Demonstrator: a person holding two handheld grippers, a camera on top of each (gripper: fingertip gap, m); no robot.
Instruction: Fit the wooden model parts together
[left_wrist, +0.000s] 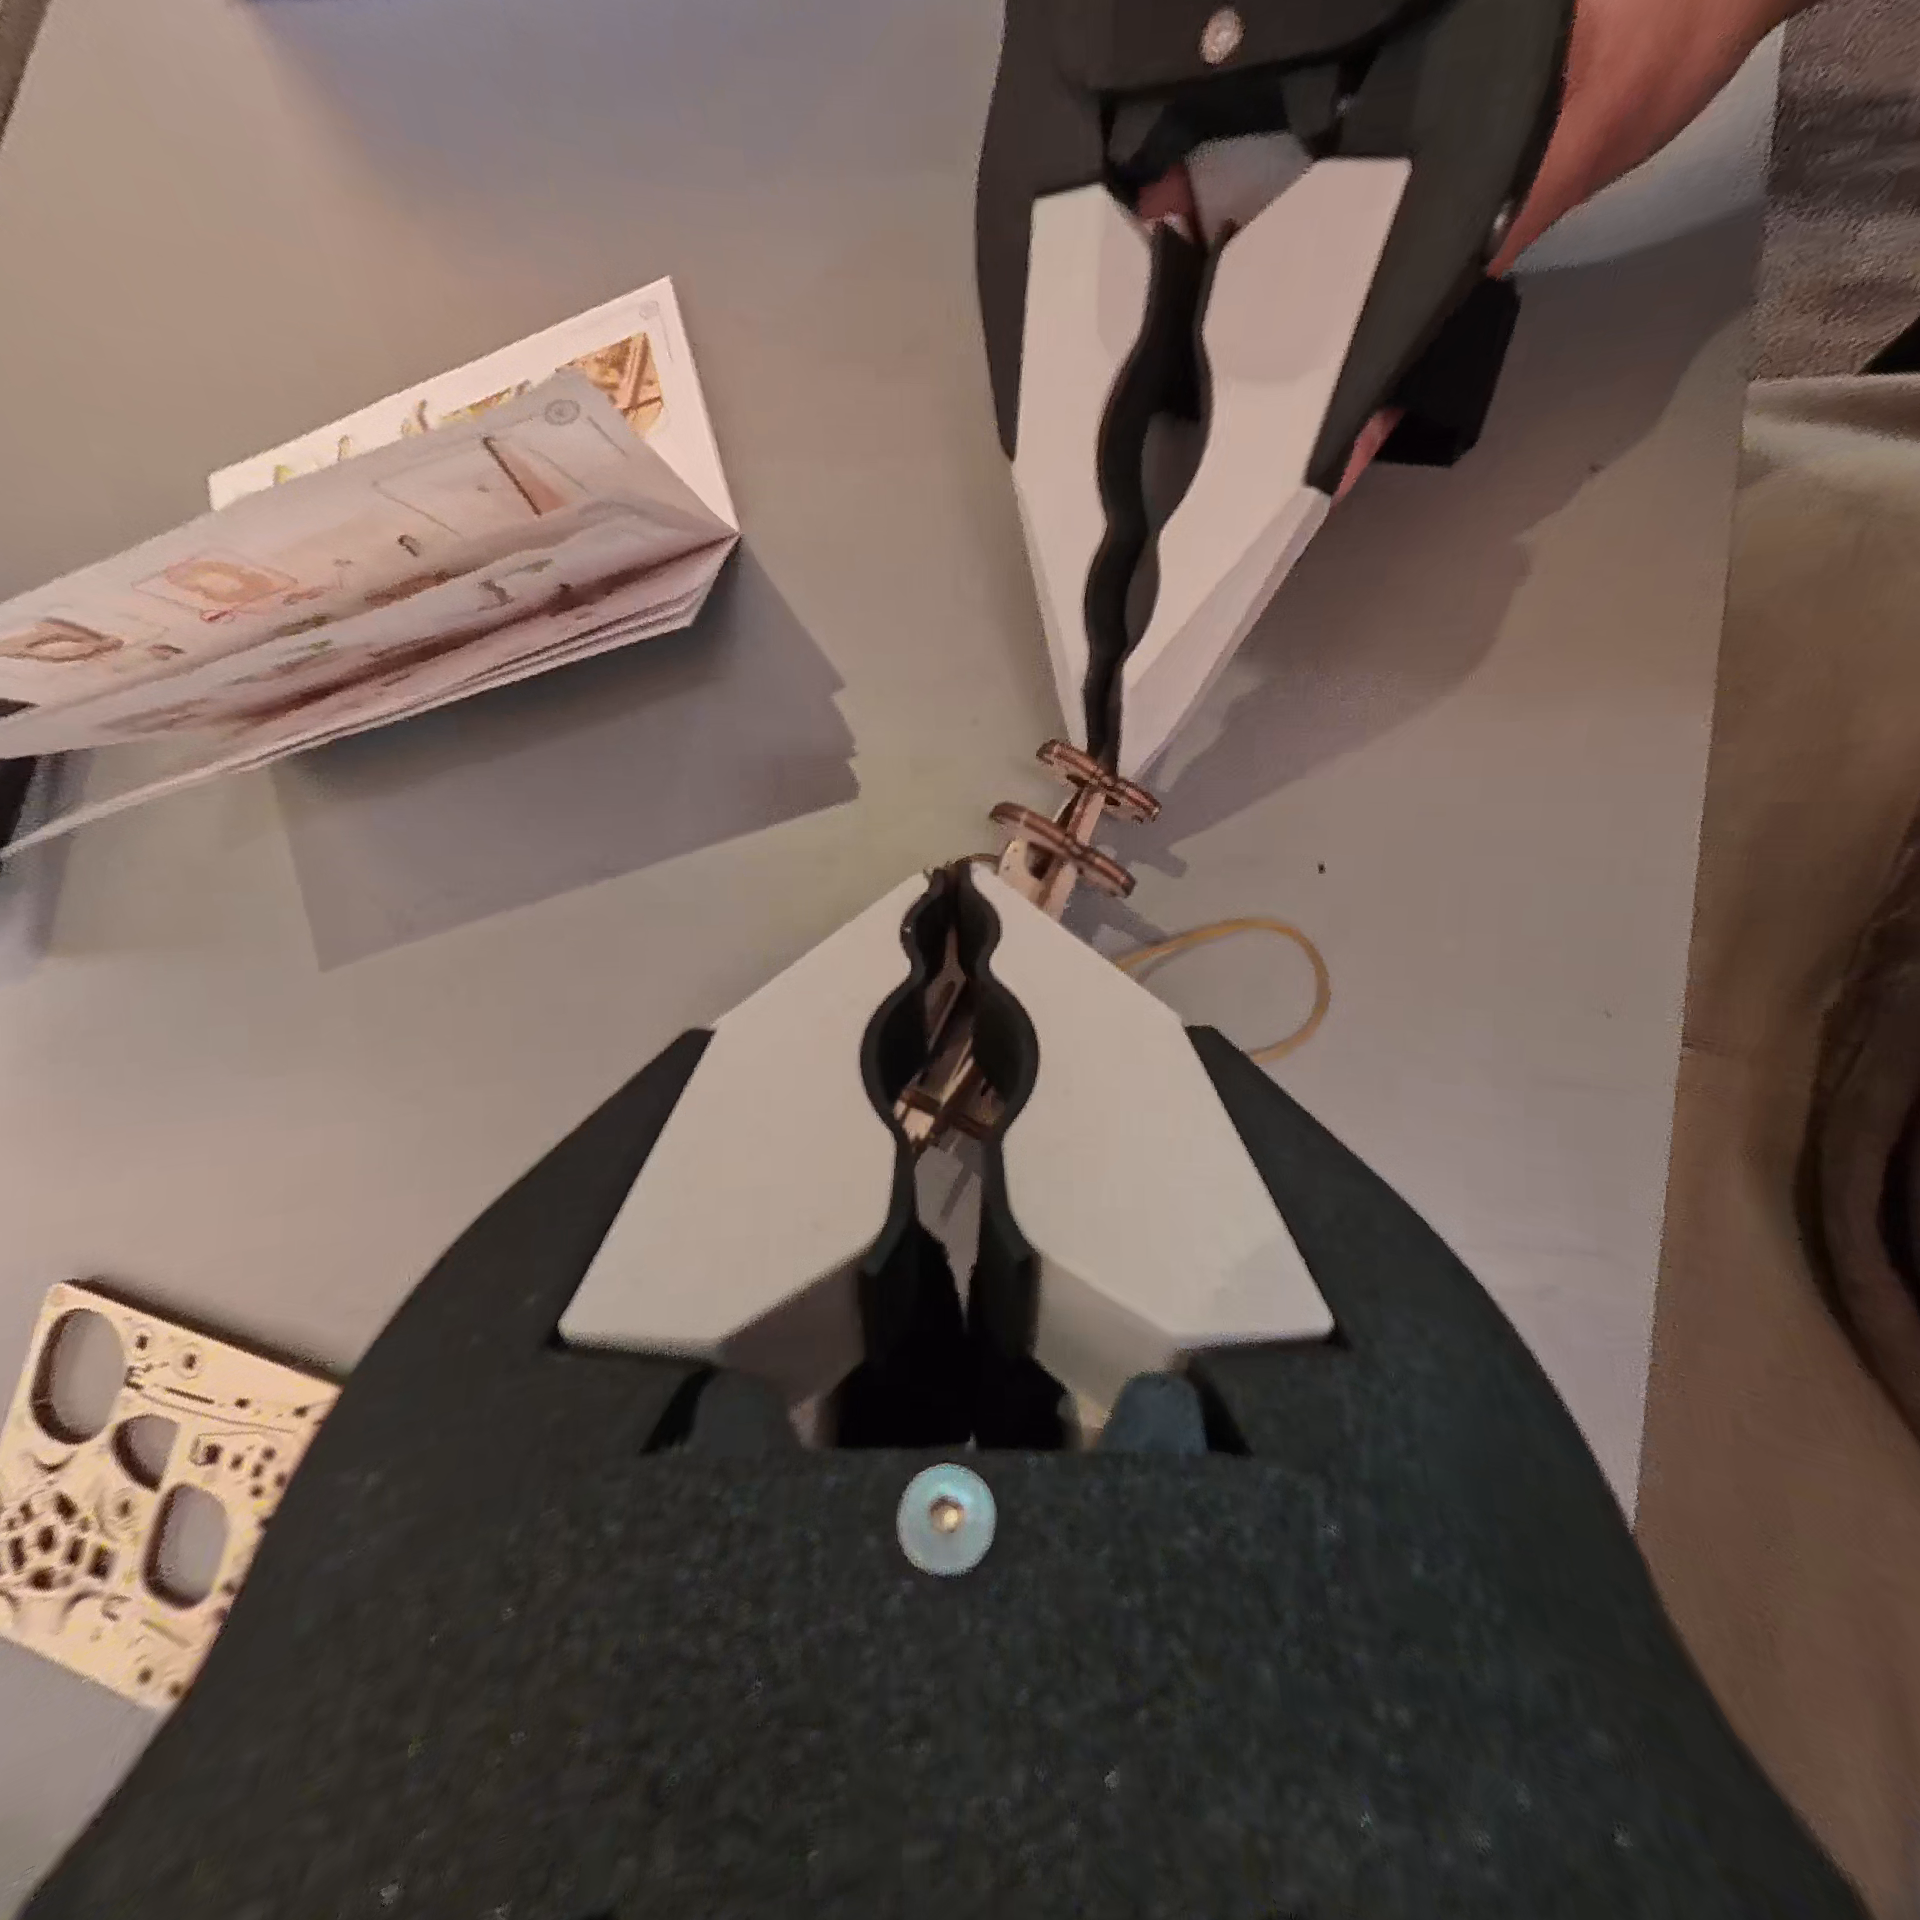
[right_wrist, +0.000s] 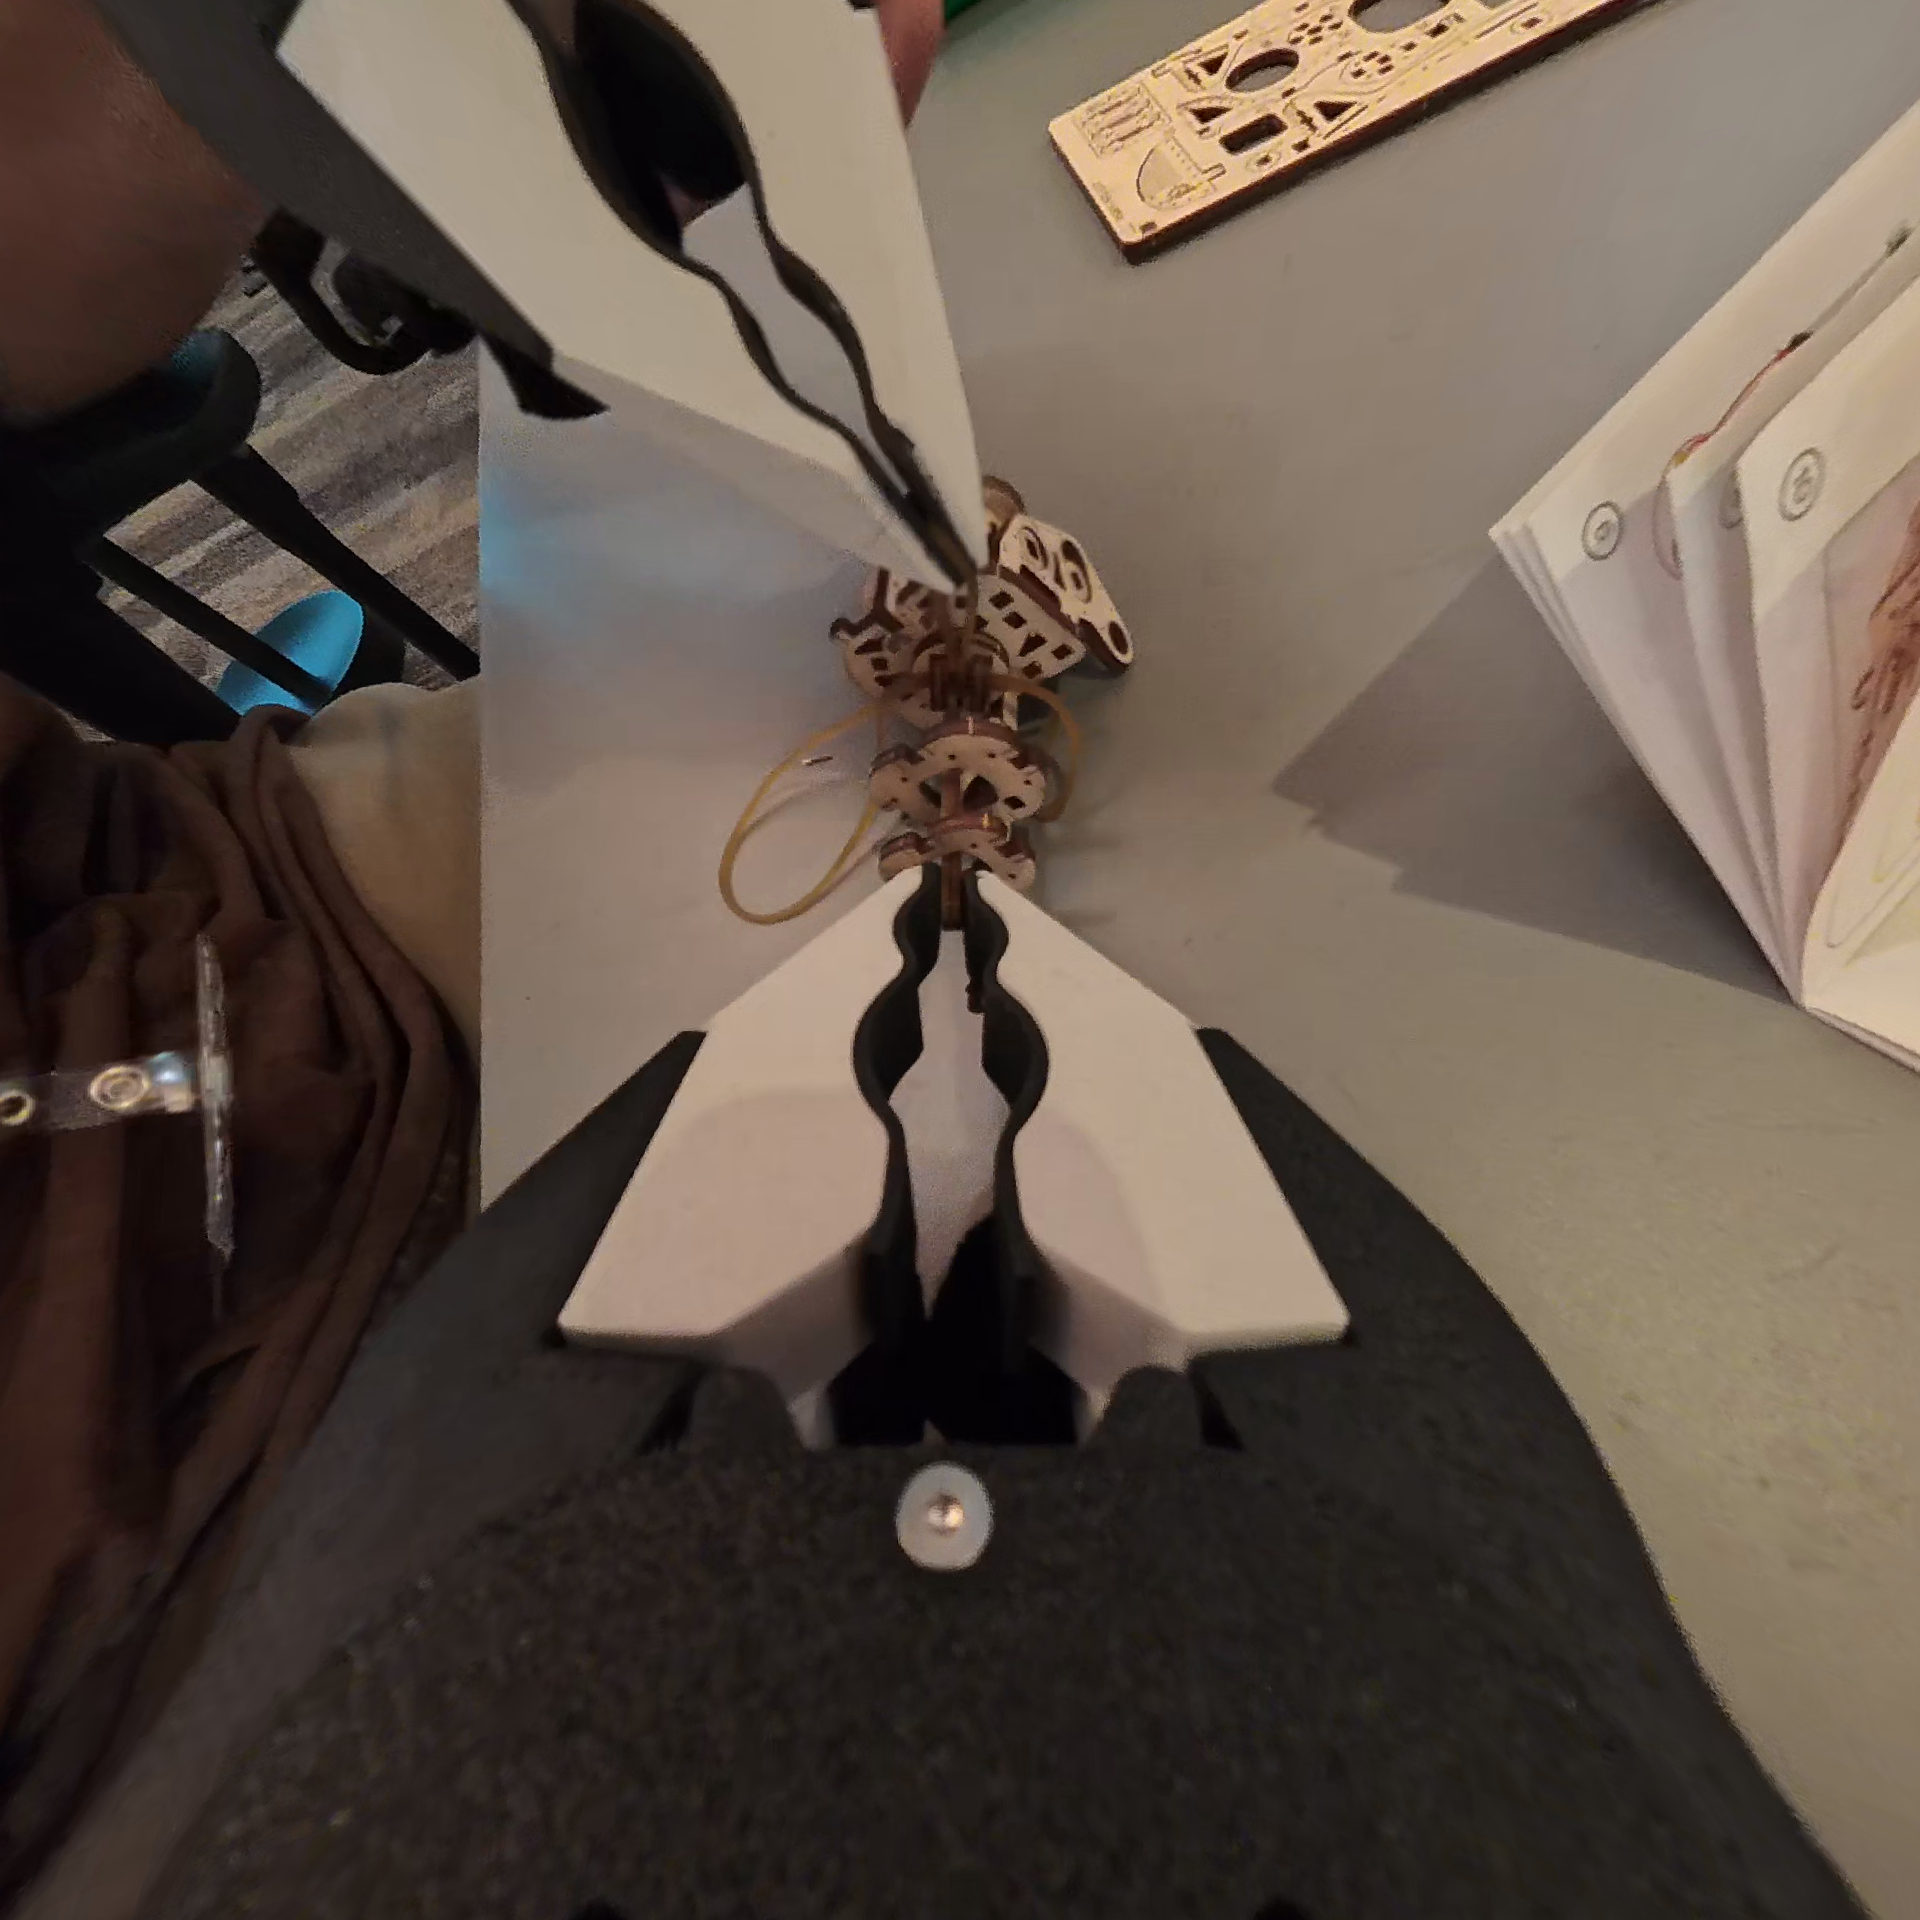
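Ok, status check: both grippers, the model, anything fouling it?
Left gripper shut on wooden model. Right gripper shut on its opposite end. Rubber band looped loosely around the model. Booklet and parts sheet lie apart.

Booklet: right side of the right wrist view — small circled marks at the page corners, too small to tell.
Wooden sheet: top of the frame — cut-out shapes only, no lettering I can tell.
Elsewhere: nothing legible.
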